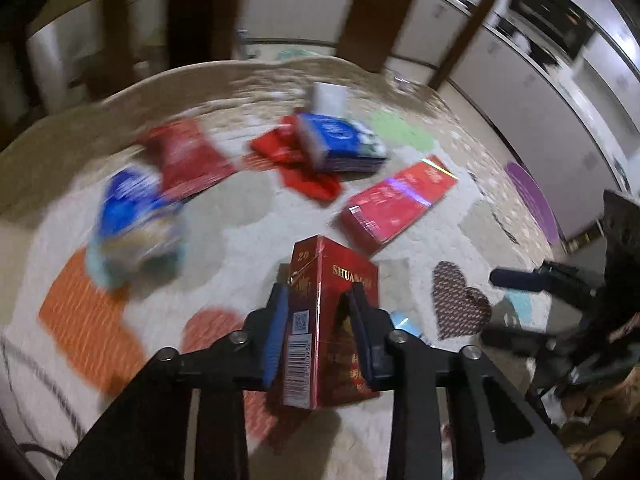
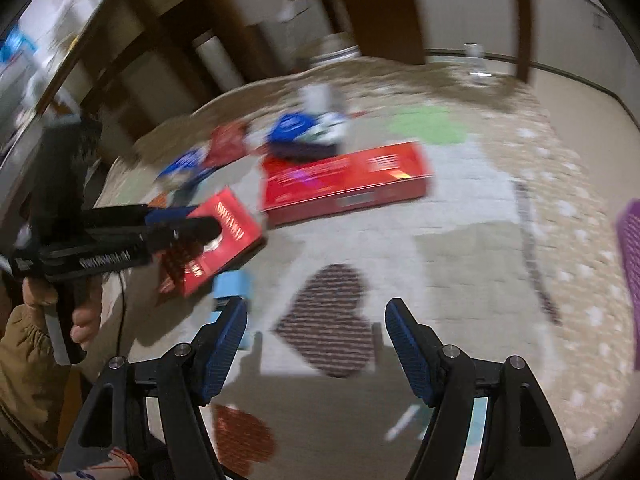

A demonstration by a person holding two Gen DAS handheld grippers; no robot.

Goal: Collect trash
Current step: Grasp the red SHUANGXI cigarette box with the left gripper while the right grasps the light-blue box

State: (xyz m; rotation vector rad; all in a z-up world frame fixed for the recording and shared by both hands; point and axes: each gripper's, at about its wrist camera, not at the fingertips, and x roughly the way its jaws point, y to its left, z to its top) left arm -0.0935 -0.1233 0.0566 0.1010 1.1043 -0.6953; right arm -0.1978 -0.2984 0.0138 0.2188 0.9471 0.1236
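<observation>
My left gripper (image 1: 320, 292) is shut on a dark red cigarette pack (image 1: 332, 272), pads pressing its two sides, and holds it upright above the carpet. From the right wrist view, the same pack (image 2: 228, 232) shows at the left in the left gripper (image 2: 188, 228). More trash lies beyond: a long red box (image 1: 396, 200) (image 2: 348, 184), a blue box (image 1: 340, 144) on a red wrapper (image 1: 304, 172), a red bag (image 1: 188, 156) and a blue and white bag (image 1: 136, 216). My right gripper (image 2: 316, 308) is open and holds nothing, over a dark heart patch (image 2: 332, 320).
A pale carpet (image 1: 248, 216) with coloured patches covers the floor. Dark wooden furniture legs (image 1: 372, 12) stand behind the trash, and a pale wall (image 1: 532, 92) runs along the right. A hand in a tan sleeve (image 2: 24, 356) holds the left gripper's handle.
</observation>
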